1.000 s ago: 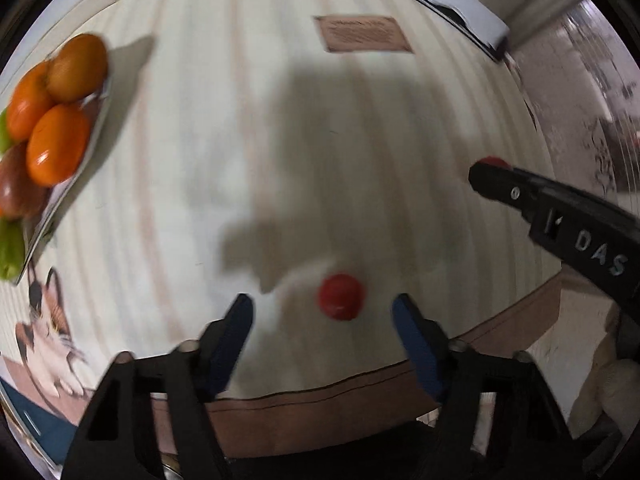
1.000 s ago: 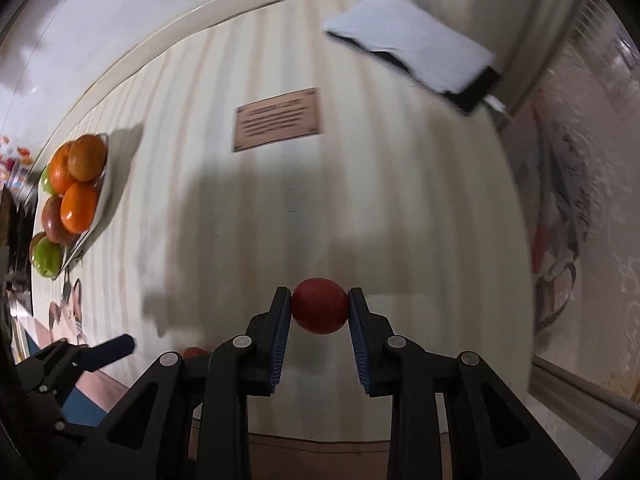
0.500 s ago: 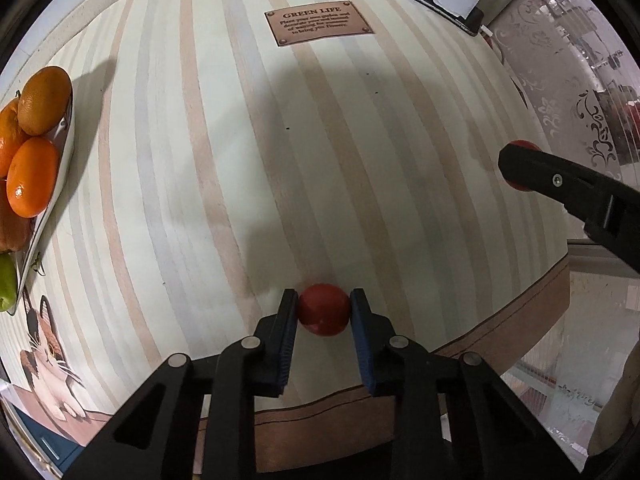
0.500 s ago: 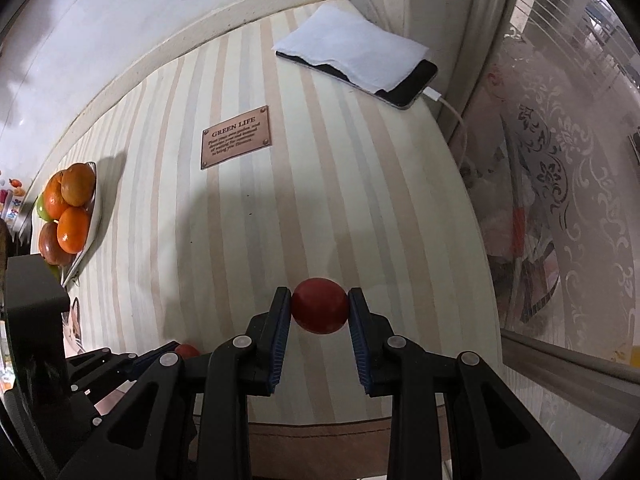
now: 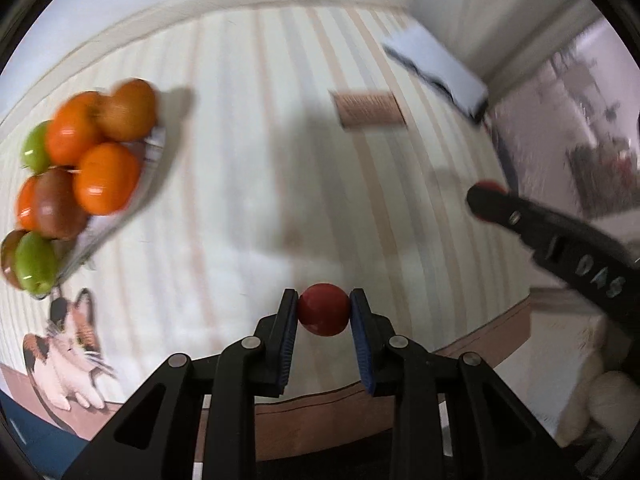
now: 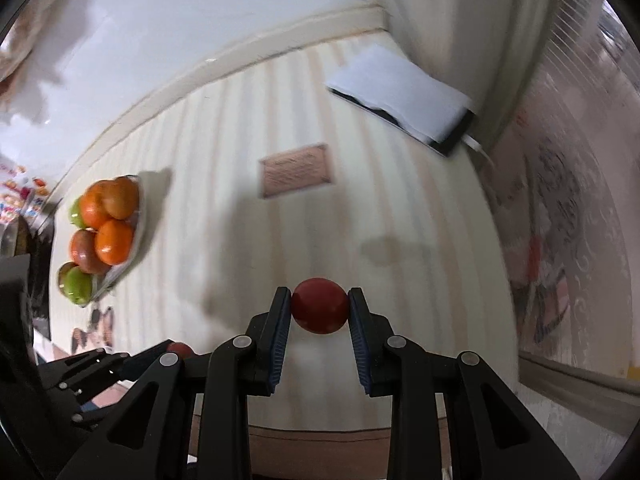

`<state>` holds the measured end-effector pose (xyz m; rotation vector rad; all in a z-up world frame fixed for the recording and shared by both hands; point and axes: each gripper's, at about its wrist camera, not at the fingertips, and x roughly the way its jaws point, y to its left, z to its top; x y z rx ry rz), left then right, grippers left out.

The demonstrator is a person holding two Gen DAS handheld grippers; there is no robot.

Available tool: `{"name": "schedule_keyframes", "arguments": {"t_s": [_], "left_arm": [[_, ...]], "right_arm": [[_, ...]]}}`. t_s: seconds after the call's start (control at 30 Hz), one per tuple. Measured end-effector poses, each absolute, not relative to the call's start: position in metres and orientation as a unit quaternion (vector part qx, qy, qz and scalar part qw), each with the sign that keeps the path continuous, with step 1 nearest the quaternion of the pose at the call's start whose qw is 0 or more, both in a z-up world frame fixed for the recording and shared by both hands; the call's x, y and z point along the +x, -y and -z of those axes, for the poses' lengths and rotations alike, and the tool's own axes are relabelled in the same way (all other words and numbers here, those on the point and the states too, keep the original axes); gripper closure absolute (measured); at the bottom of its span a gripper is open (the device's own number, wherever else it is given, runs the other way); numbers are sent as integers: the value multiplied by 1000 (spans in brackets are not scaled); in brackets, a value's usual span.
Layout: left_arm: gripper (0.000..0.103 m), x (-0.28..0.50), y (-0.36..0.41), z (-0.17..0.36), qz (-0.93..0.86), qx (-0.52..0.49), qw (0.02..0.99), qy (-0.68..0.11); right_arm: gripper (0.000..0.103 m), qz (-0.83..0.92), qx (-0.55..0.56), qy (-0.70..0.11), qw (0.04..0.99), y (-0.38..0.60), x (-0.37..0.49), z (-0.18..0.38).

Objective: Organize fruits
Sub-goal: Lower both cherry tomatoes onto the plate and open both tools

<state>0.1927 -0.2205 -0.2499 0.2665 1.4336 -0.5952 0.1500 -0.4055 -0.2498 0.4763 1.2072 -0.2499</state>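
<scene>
Left gripper [image 5: 324, 314] is clamped on a red fruit [image 5: 323, 309]; right gripper [image 6: 319, 310] is clamped on another [image 6: 319, 305]. Both are held above the cloth, right of the plate [image 6: 138, 236]. Risk: the plate is heaped, so added fruit may roll off.

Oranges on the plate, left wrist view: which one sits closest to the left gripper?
The orange at the plate's right edge, lowest of the pile's orange fruits, is nearest the left gripper; the others lie higher or further left.
</scene>
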Motion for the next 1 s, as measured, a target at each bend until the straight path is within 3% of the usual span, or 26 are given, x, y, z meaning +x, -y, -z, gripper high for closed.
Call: {"name": "schedule_keyframes", "arguments": {"t_s": [0.23, 0.53, 1.0], "left_arm": [[79, 245, 138, 196, 218, 32, 747, -627], [79, 335, 33, 169, 125, 0, 786, -605], [79, 426, -38, 250, 90, -4, 717, -691]], "right_arm": [[72, 19, 194, -558, 807, 329, 209, 231], [72, -92, 156, -580, 794, 212, 284, 256], [72, -91, 135, -625, 763, 140, 321, 317]]}}
